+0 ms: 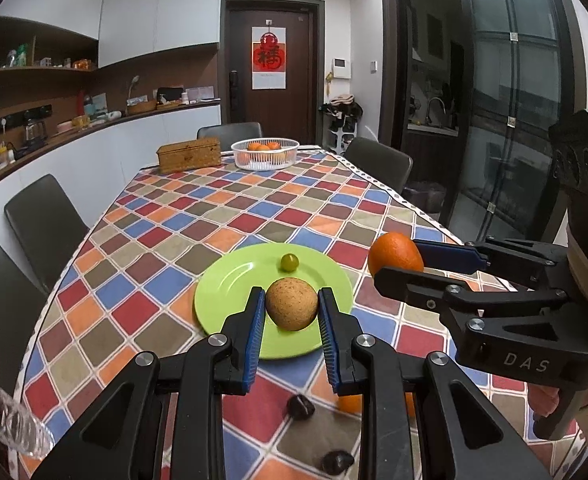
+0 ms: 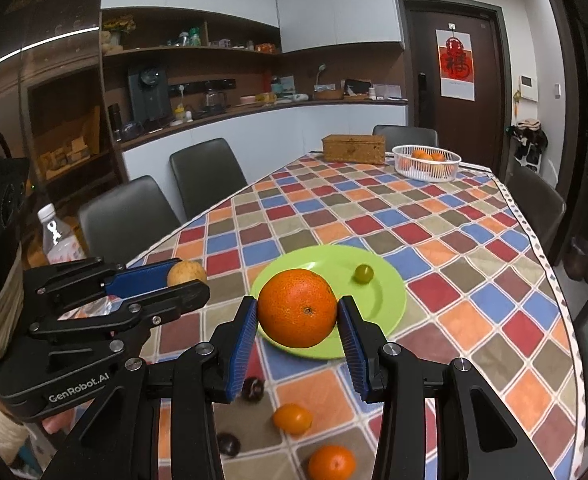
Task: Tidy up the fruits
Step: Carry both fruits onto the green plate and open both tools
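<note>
Your table (image 1: pixel 314 196), under a checked cloth of red, blue, orange and tan squares, fills both views, with dark chairs along its sides. At the far end stand a woven box (image 1: pixel 189 154) and, just beside it, a white basket (image 1: pixel 265 153) with oranges inside.

Near you lies the green plate (image 1: pixel 229 280); a single green grape (image 1: pixel 289 262) rests on its far part.

Your right gripper (image 2: pixel 298 322) is clamped on a large orange (image 2: pixel 297 307), both blue pads against its sides, held above the near part of the plate. Your left gripper (image 1: pixel 291 310) is closed on a brown round fruit (image 1: pixel 291 303), pads pressing both flanks, also over the plate's near side.

Loose on the cloth, nearer you than the plate: two small oranges (image 2: pixel 292 418) (image 2: pixel 331 462), and two dark plum-like fruits (image 2: pixel 252 389) (image 2: pixel 228 444). A clear water bottle (image 2: pixel 55 236) stands at the table's left edge.
</note>
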`<state>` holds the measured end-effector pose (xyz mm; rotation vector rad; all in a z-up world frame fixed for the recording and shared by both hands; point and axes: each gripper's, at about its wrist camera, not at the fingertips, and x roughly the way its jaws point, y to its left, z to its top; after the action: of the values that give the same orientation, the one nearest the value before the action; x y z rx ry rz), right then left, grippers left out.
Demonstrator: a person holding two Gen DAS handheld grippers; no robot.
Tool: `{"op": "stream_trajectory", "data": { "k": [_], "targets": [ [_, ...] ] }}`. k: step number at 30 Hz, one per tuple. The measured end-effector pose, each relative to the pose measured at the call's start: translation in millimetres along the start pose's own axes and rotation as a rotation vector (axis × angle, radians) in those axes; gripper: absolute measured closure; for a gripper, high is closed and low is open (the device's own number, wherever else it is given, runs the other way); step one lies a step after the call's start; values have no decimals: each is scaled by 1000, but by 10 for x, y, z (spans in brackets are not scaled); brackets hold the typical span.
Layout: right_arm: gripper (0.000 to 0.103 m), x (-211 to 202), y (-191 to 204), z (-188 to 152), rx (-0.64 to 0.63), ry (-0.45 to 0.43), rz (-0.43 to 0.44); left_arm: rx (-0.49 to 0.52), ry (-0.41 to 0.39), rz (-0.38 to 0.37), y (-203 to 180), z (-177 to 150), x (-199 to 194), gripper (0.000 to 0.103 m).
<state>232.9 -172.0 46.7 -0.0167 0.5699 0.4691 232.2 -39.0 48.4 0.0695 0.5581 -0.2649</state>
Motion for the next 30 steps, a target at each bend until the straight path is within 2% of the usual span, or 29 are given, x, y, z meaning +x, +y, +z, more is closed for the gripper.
{"op": "stream_trajectory", "data": {
  "k": [6, 12, 23, 30],
  "targets": [
    [61, 256, -141, 186, 24, 30, 4, -22, 21, -14, 114, 188, 233, 76],
    [61, 621, -317, 318, 68, 98, 16, -64, 76, -25, 266, 305, 569, 76],
    [61, 1264, -562, 385, 143, 217, 0, -147, 204, -13, 534, 273, 1279, 76],
    [61, 1653, -637, 343, 131, 302, -35, -192, 284, -26, 676, 208, 1665, 76]
  ]
}}
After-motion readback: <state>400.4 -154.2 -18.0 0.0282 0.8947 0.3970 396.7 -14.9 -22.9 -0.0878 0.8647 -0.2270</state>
